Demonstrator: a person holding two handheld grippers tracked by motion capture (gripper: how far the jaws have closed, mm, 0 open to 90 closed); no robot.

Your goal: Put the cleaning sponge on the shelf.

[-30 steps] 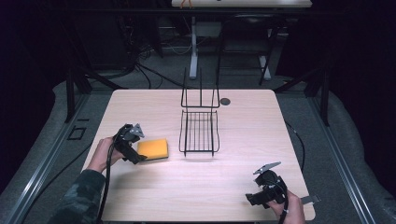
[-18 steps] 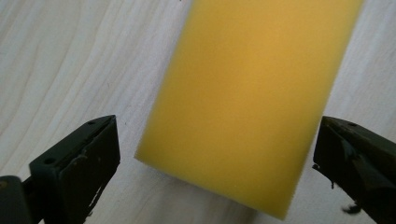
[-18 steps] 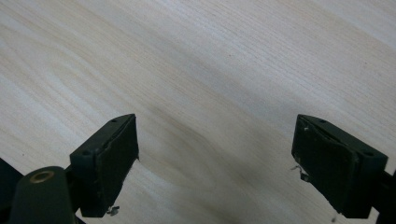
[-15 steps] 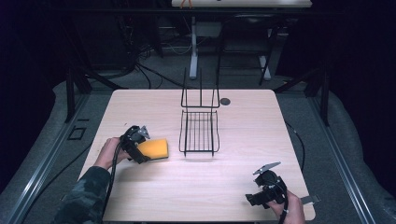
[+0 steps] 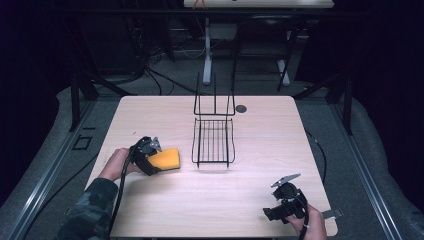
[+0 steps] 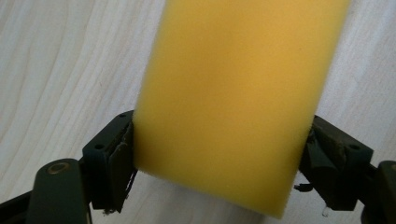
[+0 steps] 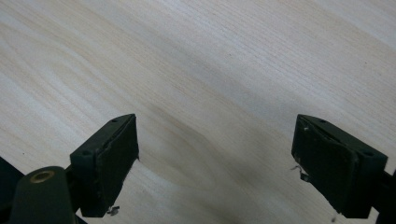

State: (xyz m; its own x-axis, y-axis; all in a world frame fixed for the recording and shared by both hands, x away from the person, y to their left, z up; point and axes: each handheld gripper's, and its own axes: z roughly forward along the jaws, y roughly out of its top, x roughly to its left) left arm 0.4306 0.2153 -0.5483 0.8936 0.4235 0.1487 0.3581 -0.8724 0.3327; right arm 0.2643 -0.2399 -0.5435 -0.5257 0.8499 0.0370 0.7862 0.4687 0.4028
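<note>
- Sponge [image 5: 166, 159] sits near the desk's [image 5: 260, 130] left edge, about midway along it, and just left of the wire rack [image 5: 214, 141].
- Left hand-held gripper [image 5: 152, 159] is at the sponge's left end. In the left gripper view the jaws bracket the sponge [image 6: 233, 98] on both long sides, pads touching or almost touching the foam. No clear squeeze shows, so I read it as closing on the sponge, not yet a firm pinch.
- Key relation: the sponge runs straight out from the left hand-held gripper [image 6: 217, 158], long axis in line with the jaws' reach and roughly across the desk toward the rack. The jaws span its short width, near the close end.
- Left hand is on the job. Right hand-held gripper [image 5: 281, 207] is well apart, by the desk's near right corner.
- Right hand-held gripper [image 7: 217, 158]: jaws spread wide, bare wood between them, holding nothing.
- Judgement: the next step needs a clamp across the width, then a lift. The rack is the likely target, just to the right.
- Risk: soft foam gripped at one end may droop or twist.
- Surface: pale wood-grain desk, flat and matte, with a small dark disc [image 5: 241, 108] behind the rack near the far edge.
- Room: dark, with frame legs and cables on the floor beyond the desk.
</note>
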